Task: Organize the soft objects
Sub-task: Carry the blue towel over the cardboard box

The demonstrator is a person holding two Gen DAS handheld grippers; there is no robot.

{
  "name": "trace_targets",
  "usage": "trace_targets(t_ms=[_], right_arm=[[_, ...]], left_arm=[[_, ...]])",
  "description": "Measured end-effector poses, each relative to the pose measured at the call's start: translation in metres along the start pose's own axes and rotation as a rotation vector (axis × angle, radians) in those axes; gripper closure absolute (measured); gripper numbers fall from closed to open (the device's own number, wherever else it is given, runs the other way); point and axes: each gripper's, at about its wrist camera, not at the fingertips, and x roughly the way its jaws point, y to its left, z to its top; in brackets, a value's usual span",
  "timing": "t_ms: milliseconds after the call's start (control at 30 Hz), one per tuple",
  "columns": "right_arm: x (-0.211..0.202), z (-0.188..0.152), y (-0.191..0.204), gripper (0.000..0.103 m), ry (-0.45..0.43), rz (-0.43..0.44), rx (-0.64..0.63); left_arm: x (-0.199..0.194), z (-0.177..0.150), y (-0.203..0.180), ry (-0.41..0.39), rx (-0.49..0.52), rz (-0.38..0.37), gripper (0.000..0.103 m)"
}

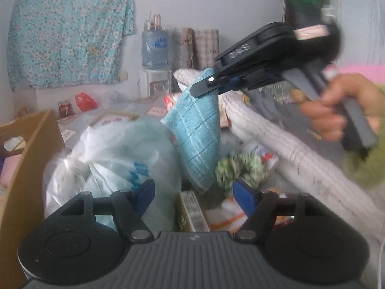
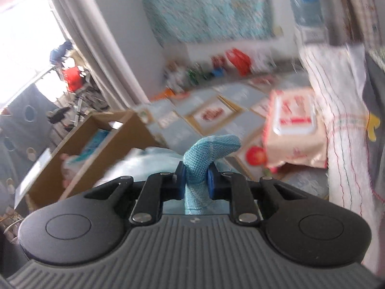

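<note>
- The right gripper has its blue pads pressed together on a fold of light blue cloth, which bunches up between the jaws and curls over past their tips.
- In the left wrist view the right gripper slants down to the left, and the cloth hangs below its jaws.
- A bare hand grips its handle.
- The left gripper has its jaws well apart, with nothing between the pads.

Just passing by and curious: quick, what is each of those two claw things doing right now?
Left gripper: open, holding nothing.
Right gripper: closed on the blue cloth, which hangs from it.
</note>
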Motion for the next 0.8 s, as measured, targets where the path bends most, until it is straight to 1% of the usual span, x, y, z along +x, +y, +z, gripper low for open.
trace_targets(t_ms=[100,233,300,367,433,533,633,800], right_arm=[[-0.024,-0.002,0.025,0.087,-0.032,0.041,-0.024],[-0.042,-0.011,0.058,0.087,-0.03,0.087,-0.058],[-0.051,-0.012,0.076,0.087,-0.033,0.129,-0.08],[-0.061,-0.012,0.094,0.087,-0.047,0.159,-0.106],[-0.068,-0.009,0.109,0.087,-0.06,0.183,-0.132],[-0.072,-0.003,0.128,0.087,-0.07,0.234,-0.149],[-0.067,0.01,0.154,0.087,-0.071,0.318,-0.161],[-0.037,0.041,0.214,0.087,-0.055,0.479,-0.201]], left_arm=[[-0.007,0.011,-0.002,-0.045,0.002,0.007,0.03],[-0.017,0.023,-0.008,-0.107,0.008,-0.01,0.03],[-0.023,0.028,-0.011,-0.133,0.011,-0.013,0.032],[-0.028,0.031,-0.012,-0.155,0.011,0.007,0.045],[-0.035,0.034,-0.008,-0.167,0.003,0.041,0.071],[-0.052,0.04,0.009,-0.18,-0.055,0.045,0.079],[-0.077,0.044,0.033,-0.201,-0.101,0.065,0.082],[-0.125,0.052,0.086,-0.225,-0.164,0.173,0.084]])
